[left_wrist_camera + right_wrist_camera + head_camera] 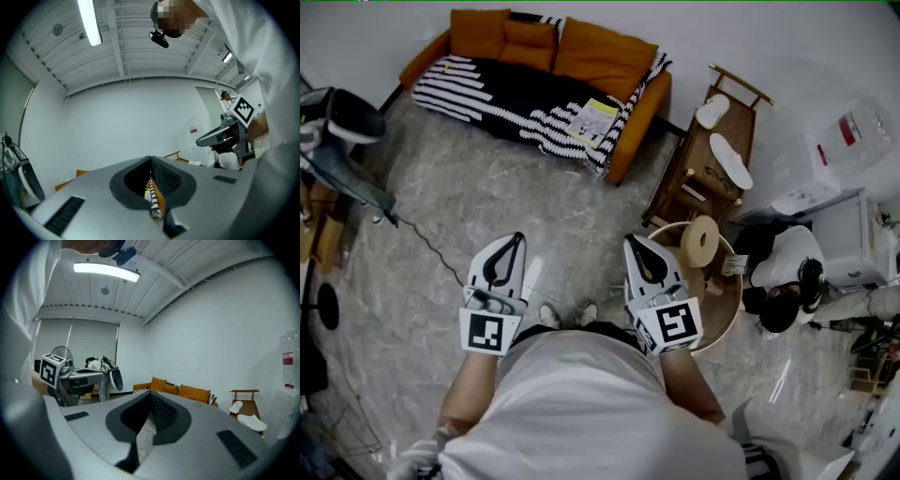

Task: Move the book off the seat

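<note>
Left hand-held gripper [517,240] level, closed

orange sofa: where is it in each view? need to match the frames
Head view: sofa at top centre, against the wall.
Left gripper view: sofa mostly behind the jaws; an orange strip shows through their gap, bottom centre.
Right gripper view: sofa at centre, just above the jaws.
Shared landmark: wooden rack beside the sofa.
</note>
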{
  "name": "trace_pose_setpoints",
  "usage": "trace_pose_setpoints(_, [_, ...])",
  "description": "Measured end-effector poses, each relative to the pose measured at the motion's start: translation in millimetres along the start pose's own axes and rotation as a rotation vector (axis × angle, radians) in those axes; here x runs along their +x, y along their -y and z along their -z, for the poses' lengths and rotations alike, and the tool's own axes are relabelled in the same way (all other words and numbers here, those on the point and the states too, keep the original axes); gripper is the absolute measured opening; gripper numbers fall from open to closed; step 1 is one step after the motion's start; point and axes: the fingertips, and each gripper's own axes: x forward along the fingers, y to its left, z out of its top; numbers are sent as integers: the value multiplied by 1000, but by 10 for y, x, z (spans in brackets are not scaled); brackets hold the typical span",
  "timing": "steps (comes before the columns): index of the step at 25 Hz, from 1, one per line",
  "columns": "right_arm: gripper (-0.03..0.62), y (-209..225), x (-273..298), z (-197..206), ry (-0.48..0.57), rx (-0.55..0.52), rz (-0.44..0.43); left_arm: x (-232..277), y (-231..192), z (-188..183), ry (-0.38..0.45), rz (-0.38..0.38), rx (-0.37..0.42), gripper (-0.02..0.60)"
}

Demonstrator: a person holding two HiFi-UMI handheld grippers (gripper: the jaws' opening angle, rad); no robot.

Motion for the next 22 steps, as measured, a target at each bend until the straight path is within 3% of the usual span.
trace_pose_setpoints(7, [20, -79, 27, 37, 19, 59, -49, -59, -1, 60, -19, -18, -12, 18])
trace_pose_setpoints(22, [20, 250, 162, 278, 3, 95, -130, 19, 182, 182, -91, -104, -45, 18])
